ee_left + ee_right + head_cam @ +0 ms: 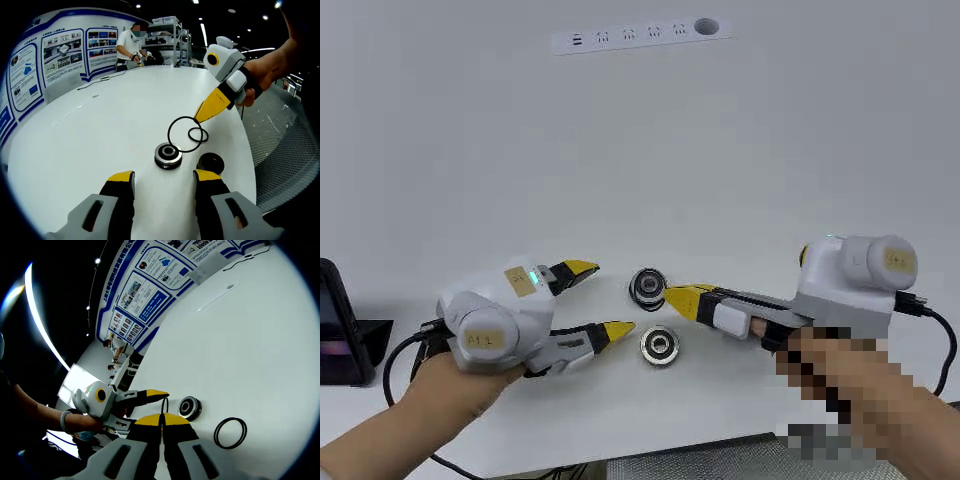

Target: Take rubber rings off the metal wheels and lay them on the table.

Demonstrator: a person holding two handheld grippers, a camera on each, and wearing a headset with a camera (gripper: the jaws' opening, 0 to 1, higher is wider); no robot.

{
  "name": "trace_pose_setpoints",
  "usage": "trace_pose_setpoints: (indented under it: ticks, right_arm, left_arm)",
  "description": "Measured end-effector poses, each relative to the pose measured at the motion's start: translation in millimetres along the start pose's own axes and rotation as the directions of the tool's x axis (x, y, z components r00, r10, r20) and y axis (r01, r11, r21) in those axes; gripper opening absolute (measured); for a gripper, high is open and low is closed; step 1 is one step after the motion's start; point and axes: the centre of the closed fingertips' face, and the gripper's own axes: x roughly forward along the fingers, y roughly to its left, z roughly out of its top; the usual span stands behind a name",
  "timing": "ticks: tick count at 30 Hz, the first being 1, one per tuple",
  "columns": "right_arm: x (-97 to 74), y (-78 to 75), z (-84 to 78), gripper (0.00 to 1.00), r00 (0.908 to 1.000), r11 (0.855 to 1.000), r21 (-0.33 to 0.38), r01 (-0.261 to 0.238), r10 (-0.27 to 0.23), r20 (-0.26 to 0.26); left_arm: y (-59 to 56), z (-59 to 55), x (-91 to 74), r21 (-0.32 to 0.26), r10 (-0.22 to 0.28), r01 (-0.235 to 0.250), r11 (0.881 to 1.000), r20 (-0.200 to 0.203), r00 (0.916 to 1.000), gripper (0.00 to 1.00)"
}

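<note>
Two small metal wheels lie mid-table, one (648, 286) farther off and one (661, 346) nearer me. In the left gripper view one wheel (168, 155) shows a silver rim and the other (210, 162) looks dark. My right gripper (675, 297) is shut, its tip pinching a large thin rubber ring (187, 134) that hangs beside the far wheel. A smaller ring (198, 134) lies on the table; the right gripper view shows a loose ring (230, 432) next to a wheel (190, 408). My left gripper (600, 298) stands open left of the wheels, holding nothing.
A white power strip (640, 35) lies at the back of the white table (740, 160). A black device (335, 320) stands at the left edge. The table's front edge (720, 445) runs just below the grippers, with a metal mesh surface (720, 465) beyond it.
</note>
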Motion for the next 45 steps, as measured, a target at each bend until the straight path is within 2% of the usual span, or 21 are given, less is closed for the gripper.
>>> trace_pose_setpoints:
  ticks: [5,13,19,27,30,32,36,40,45]
  right_arm:
    - [-16.2,-18.9,0.1,0.02,0.9982,0.998,0.022,0.057,-0.058,0.019]
    - [-31.2,-51.4,-10.6,0.02,0.9895,0.987,0.069,0.144,-0.145,0.000]
    - [-34.1,-62.2,-15.0,0.02,0.9835,0.980,0.087,0.181,-0.181,-0.010]
    - [-35.8,-68.6,-18.7,0.08,0.9700,0.972,-0.019,0.236,-0.237,-0.055]
    - [-39.1,-70.6,-18.1,0.10,0.9634,0.964,-0.081,0.254,-0.259,-0.067]
    - [-40.9,-73.0,-18.5,0.11,0.9600,0.960,-0.097,0.263,-0.271,-0.072]
    - [-47.4,-77.2,-11.4,0.15,0.9506,0.943,-0.149,0.297,-0.307,-0.046]
    - [-45.1,-72.1,1.0,0.16,0.9600,0.953,-0.124,0.278,-0.280,-0.001]
    - [-32.1,-64.7,7.1,0.16,0.9676,0.959,-0.130,0.250,-0.252,0.000]
  left_arm:
    - [-0.9,0.4,0.7,0.001,-0.002,0.002,1.000,0.002,1.0000,0.48]
    - [-0.6,0.0,0.5,-0.001,0.001,-0.001,1.000,0.001,1.0000,0.47]
    - [-1.7,-1.3,-0.9,-0.008,0.000,0.000,1.000,0.000,1.0000,0.46]
    - [-2.1,-2.5,-0.3,-0.008,-0.003,0.003,1.000,-0.005,1.0000,0.46]
    - [-2.3,-1.2,0.5,-0.006,-0.005,0.005,1.000,-0.004,1.0000,0.45]
    - [-2.5,-0.4,0.9,-0.004,-0.006,0.006,1.000,-0.003,1.0000,0.45]
    - [-3.0,2.5,2.0,-0.002,-0.010,0.010,1.000,0.002,1.0000,0.44]
    - [-4.0,10.1,4.0,-0.001,-0.015,0.015,1.000,0.017,0.9997,0.41]
    - [-5.1,18.6,9.6,0.004,-0.025,0.025,1.000,0.028,0.9993,0.35]
